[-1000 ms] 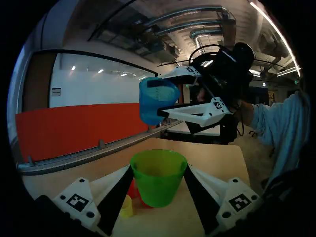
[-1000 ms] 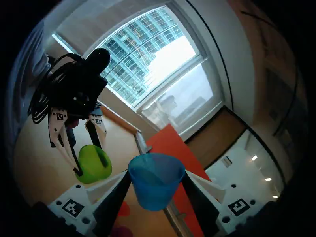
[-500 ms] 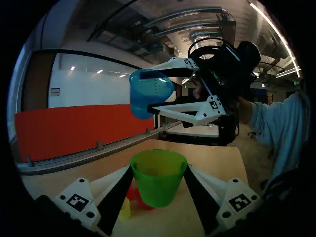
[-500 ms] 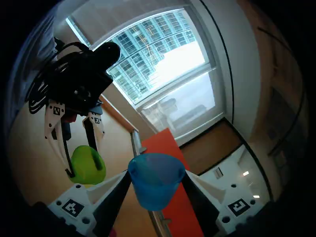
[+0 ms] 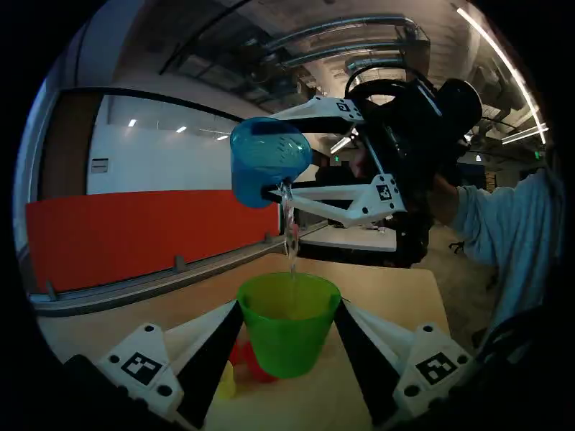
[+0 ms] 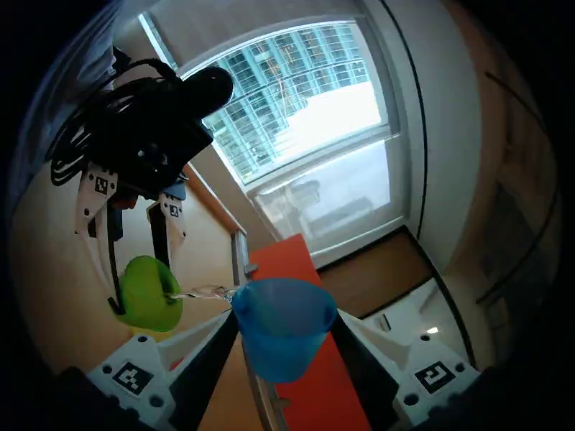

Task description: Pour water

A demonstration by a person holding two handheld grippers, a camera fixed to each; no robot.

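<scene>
Pouring: we tip the blue cup (image 5: 267,161) above the green cup (image 5: 289,334); a thin water stream (image 5: 290,237) drops from its lip into the green one.
Right gripper (image 6: 284,320): fingers clamped on the blue cup's sides, held high and tilted.
Left gripper (image 5: 287,305): fingers pinching the green cup, upright, above the table (image 5: 392,287).
Below: red cup (image 5: 250,358) and yellow cup (image 5: 227,381) on the table, under the green cup.
Risk 1: stream is narrow; we judge that sideways drift of either hand puts water on the table.
Risk 2: tilting faster could arc the stream past the rim.
Risk 3: the filling cup gets heavier; we think it could slip in the pinch.
</scene>
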